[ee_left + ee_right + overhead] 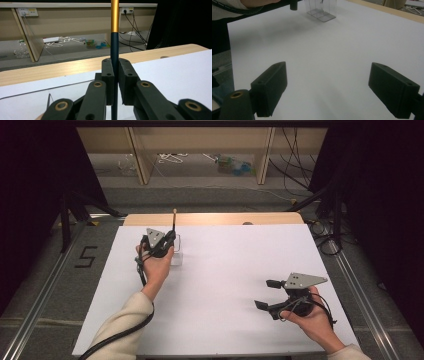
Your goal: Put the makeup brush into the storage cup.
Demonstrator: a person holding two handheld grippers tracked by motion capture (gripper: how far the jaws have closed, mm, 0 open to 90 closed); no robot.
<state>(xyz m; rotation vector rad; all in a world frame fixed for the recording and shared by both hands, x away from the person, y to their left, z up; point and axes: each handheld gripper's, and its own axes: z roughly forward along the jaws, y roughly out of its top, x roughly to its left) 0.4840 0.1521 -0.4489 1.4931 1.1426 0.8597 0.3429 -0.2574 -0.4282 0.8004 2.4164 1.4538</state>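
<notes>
Now the left gripper has its jaws clamped on a pen.
Upright, dark-barrelled and gold-topped, it rises between them above a clear plastic holder; the right gripper rests with jaws apart over the white desk.

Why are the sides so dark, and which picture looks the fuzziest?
In the high view, light falls on the white table while black curtains darken both sides. The left gripper view is sharpest: the stick, dark below and gold above, looks crisp in the left claw. The right gripper view is fuzziest: the right claw looks soft, the clear box hazy.
</notes>
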